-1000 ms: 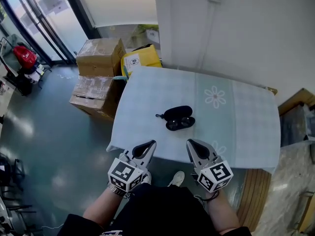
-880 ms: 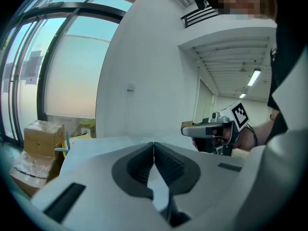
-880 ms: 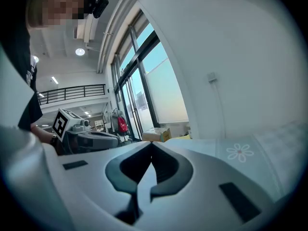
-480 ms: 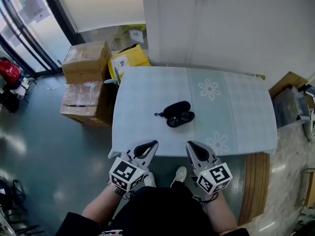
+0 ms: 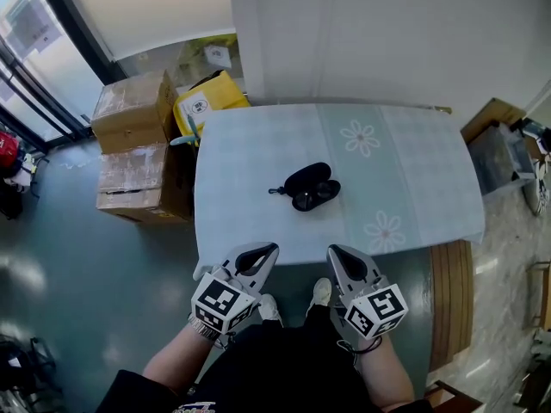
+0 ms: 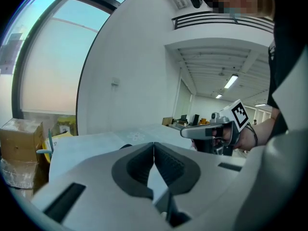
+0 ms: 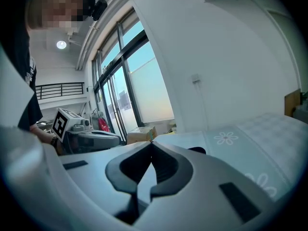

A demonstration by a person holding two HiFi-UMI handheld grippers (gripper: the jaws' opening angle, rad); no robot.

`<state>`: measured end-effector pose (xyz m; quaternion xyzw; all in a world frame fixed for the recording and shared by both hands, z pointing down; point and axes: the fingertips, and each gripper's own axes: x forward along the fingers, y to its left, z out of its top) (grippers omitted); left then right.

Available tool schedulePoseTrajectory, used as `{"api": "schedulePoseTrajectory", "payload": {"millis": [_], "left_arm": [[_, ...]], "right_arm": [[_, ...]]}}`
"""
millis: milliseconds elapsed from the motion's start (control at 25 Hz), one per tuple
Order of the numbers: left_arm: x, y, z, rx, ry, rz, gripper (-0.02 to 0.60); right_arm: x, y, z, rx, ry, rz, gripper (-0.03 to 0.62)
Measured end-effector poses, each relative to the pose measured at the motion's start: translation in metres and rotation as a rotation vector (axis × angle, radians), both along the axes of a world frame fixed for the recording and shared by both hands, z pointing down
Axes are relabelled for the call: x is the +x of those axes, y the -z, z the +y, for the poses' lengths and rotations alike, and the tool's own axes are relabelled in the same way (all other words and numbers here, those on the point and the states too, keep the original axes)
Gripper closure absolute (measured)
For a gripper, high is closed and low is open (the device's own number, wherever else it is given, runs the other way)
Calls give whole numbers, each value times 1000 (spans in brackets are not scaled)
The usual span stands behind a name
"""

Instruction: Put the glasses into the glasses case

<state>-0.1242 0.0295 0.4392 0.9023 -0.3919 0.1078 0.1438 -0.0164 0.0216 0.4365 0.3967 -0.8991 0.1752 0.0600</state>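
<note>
The glasses case lies near the middle of the worktop, well apart from the two tools at the near edge, the left tool to the left and the right tool to the right (a shoe shows on the floor between them). Left of the worktop stand stacked cardboard boxes, another box sits by its far-left corner, and a wall runs behind.

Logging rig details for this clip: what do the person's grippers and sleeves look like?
The left gripper and right gripper are light grey plastic, with tapered fingers lined by dark ribbed pads. Each carries a white cube printed with black square markers. The person wears a black top; the forearms are uncovered.
</note>
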Motion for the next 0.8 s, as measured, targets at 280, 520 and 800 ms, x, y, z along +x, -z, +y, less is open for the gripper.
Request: {"api": "schedulePoseTrajectory", "payload": {"millis": [280,520,800], "left_arm": [[0,8,7,19,-28,5,554],[-9,10,13,23,-15,11,554],[-9,13,13,29,-11,10,554]], "right_arm": [[-4,4,10,11,-19,5,571],[-7,10,15,24,-18,10,572],[-8,9,15,19,-16,10,572]]}}
